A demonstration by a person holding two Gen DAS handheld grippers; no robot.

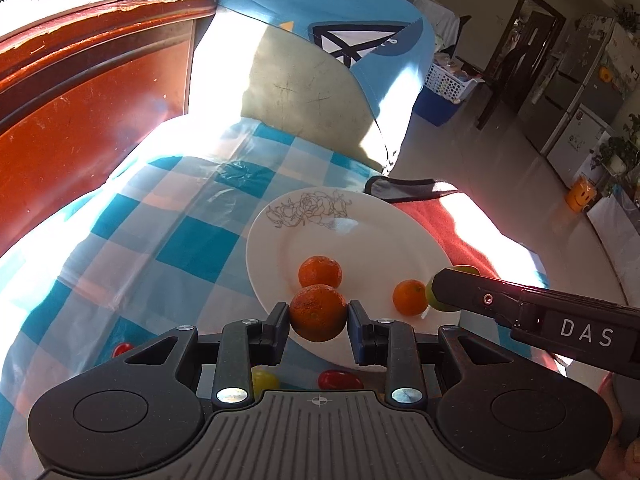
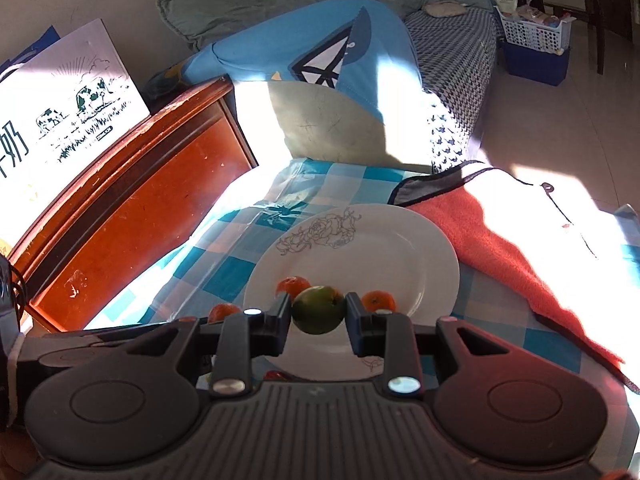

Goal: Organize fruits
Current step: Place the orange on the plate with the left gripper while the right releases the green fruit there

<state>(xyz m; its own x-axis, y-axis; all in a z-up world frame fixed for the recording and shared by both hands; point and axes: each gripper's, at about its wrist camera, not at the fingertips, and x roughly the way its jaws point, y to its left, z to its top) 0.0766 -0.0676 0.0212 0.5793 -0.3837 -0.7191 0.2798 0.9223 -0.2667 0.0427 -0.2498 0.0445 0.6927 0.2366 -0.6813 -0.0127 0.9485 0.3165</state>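
Sunlit room with a blue-and-white checked cloth (image 1: 188, 248) over the table, a red wooden headboard (image 1: 80, 112) to the left and an orange towel (image 2: 500, 236) to the right. Holds a white plate (image 1: 360, 248) with a line-drawn rose at its far rim, set near the middle of the cloth.

Left gripper (image 1: 319, 318) clenched on an orange (image 1: 318, 312), pads pressing both sides, fruit lifted clear above the plate's near edge. Right gripper (image 2: 319, 312) clenched the same way on a green fruit (image 2: 319, 309), also raised over the plate's near part; seen from the left wrist, enters from the right with the green fruit at its tip.

Already lying on the plate: two small oranges, one (image 1: 320, 271) just beyond the held orange, another (image 1: 410, 297) to its right, close beside the right gripper's tip. Still loose on the cloth, near side and partly hidden under the left gripper: a red fruit (image 1: 338, 380), a yellow one (image 1: 264, 380) and a second red one (image 1: 122, 349) further left.

Step in hand, by the look of it: carrying both fruits to the plate for setting down. Next move likely calls for lowering each onto a bare patch of plate, well apart from the resting oranges so nothing gets knocked or rolls, then easing the jaws apart gently. Wide empty space toward the far half. Risk of round fruit rolling off the shallow rim if dropped from height.
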